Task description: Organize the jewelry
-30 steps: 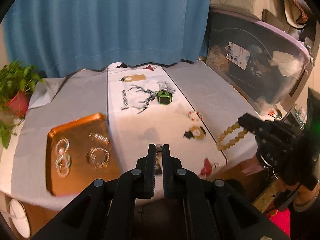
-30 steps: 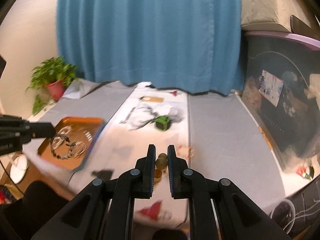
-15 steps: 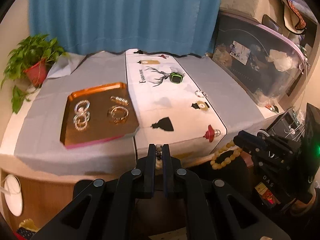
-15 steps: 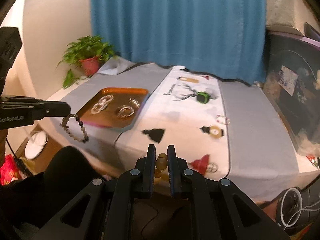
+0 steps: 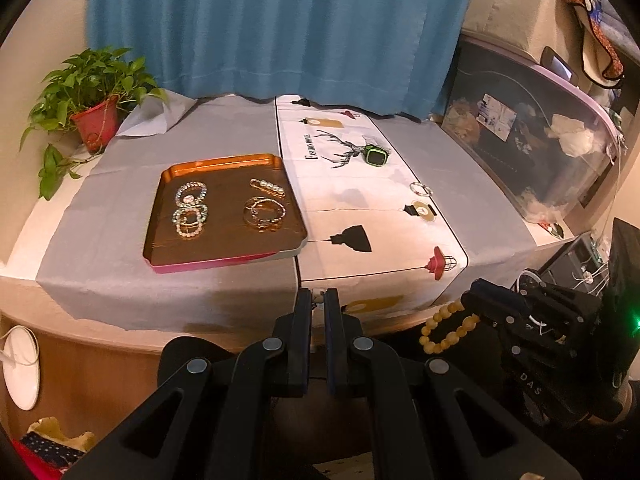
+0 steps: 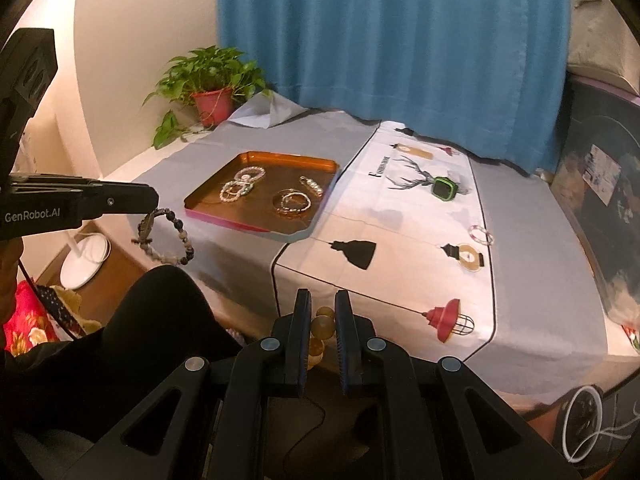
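My left gripper [image 5: 318, 295] is shut on a dark beaded bracelet [image 6: 168, 236], which hangs from its tips in the right wrist view, off the table's front edge. My right gripper [image 6: 323, 307] is shut on a yellow wooden bead bracelet [image 5: 448, 326], its beads [image 6: 322, 325] between the jaws. A copper tray [image 5: 160, 216] on the grey cloth holds several bracelets [image 5: 265, 212]. A small pale bracelet [image 5: 421, 189] and a green watch [image 5: 376, 156] lie on the white runner.
A potted plant [image 5: 94, 118] stands at the table's back left. A blue curtain [image 5: 260, 28] hangs behind. A dark cabinet with a clear cover [image 5: 532, 140] stands on the right. A white round object [image 5: 20, 364] sits low on the left.
Both grippers have drawn back from over the table to below and in front of its front edge, each still holding its bracelet. The view of the table has widened.
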A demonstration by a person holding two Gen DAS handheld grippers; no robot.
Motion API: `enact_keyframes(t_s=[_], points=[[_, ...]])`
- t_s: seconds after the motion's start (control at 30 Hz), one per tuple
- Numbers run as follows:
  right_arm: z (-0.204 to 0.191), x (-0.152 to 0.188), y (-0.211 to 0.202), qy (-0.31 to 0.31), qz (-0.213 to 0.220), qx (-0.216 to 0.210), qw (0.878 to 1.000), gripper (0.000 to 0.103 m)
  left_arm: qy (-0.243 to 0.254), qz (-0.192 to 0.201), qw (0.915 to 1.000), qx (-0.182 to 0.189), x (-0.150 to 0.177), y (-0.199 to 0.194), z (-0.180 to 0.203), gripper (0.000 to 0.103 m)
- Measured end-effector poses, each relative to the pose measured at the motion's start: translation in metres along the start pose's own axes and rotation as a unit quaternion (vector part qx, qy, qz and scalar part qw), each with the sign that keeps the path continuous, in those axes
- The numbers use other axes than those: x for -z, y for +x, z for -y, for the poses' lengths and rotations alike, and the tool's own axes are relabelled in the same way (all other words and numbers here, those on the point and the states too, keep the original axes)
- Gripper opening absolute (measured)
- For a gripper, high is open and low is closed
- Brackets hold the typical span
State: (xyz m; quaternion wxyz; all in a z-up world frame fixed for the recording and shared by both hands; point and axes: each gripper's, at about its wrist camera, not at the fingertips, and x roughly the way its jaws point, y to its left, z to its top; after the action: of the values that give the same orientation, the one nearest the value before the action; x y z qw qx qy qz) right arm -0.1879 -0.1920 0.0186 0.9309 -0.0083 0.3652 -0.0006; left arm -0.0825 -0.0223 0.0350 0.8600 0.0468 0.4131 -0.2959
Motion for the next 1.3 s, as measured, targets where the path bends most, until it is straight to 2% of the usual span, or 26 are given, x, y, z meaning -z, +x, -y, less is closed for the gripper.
enact_keyframes(t_s=[0.43, 0.73, 1.3], points=[[-0.021, -0.022, 0.024, -0.025, -0.013, -0.004, 1.000, 0.012, -0.007, 0.006, 1.0000, 0.000, -0.011, 0.009, -0.023, 0.004], [-0.034, -0.047, 0.056, -0.038, -0.024, -0.010, 0.999, 0.012, -0.012, 0.006, 0.9999, 0.001, -0.030, 0.028, -0.048, 0.004], [-0.048, -0.130, 0.155, -0.053, -0.009, -0.035, 0.998, 0.012, -0.023, 0.022, 0.9993, -0.022, -0.095, 0.086, -0.110, 0.004]])
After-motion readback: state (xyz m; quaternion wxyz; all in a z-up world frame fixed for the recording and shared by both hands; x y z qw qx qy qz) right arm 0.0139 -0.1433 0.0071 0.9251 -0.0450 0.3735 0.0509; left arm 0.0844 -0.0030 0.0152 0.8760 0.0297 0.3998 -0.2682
